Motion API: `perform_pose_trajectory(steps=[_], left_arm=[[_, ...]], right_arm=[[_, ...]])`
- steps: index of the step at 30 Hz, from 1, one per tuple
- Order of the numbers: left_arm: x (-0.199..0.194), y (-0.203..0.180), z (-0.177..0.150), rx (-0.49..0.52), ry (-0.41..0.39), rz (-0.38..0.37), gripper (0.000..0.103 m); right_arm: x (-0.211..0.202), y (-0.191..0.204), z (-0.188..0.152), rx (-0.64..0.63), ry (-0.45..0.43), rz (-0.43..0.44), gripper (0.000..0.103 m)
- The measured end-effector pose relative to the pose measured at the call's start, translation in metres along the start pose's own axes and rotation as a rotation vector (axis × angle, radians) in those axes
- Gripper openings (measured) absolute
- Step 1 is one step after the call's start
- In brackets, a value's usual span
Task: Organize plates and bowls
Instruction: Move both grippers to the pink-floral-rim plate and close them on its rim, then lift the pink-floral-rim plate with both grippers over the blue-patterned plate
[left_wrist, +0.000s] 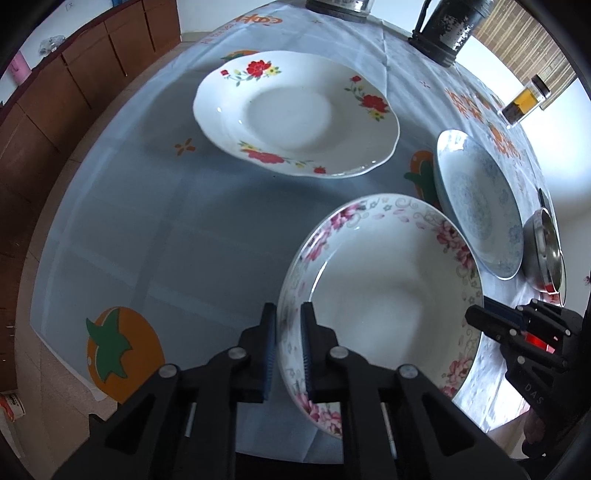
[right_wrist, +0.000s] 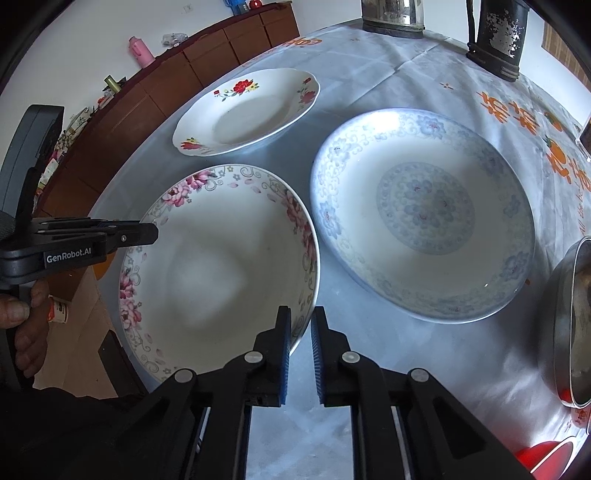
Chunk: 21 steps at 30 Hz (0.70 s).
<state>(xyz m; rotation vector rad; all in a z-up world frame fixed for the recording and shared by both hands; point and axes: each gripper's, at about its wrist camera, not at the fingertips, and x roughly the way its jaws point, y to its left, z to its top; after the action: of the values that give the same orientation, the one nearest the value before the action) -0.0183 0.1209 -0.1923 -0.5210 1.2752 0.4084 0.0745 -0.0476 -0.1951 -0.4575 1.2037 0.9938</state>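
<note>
A pink-flowered bowl (left_wrist: 388, 295) is gripped by both grippers. My left gripper (left_wrist: 288, 321) is shut on its left rim. My right gripper (right_wrist: 301, 325) is shut on its right rim (right_wrist: 221, 266). The left gripper shows at the bowl's far rim in the right wrist view (right_wrist: 147, 232), and the right gripper shows in the left wrist view (left_wrist: 476, 314). A red-flowered white plate (left_wrist: 295, 114) lies on the table behind; it also shows in the right wrist view (right_wrist: 247, 110). A blue-patterned plate (right_wrist: 424, 214) lies to the bowl's right, also in the left wrist view (left_wrist: 480, 203).
A steel bowl (right_wrist: 569, 325) sits at the right edge of the table. A dark kettle (left_wrist: 450, 29) and a steel pot (right_wrist: 391, 16) stand at the back. A jar (left_wrist: 524, 99) stands at the back right. A brown cabinet (right_wrist: 166, 85) runs along the left.
</note>
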Motion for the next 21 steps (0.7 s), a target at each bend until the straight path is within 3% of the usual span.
perform_pose_trajectory(steps=[21], left_arm=[[-0.009, -0.013, 0.006, 0.007, -0.002, 0.022, 0.010]], right_arm=[[-0.020, -0.002, 0.009, -0.003, -0.044, 0.003, 0.012]])
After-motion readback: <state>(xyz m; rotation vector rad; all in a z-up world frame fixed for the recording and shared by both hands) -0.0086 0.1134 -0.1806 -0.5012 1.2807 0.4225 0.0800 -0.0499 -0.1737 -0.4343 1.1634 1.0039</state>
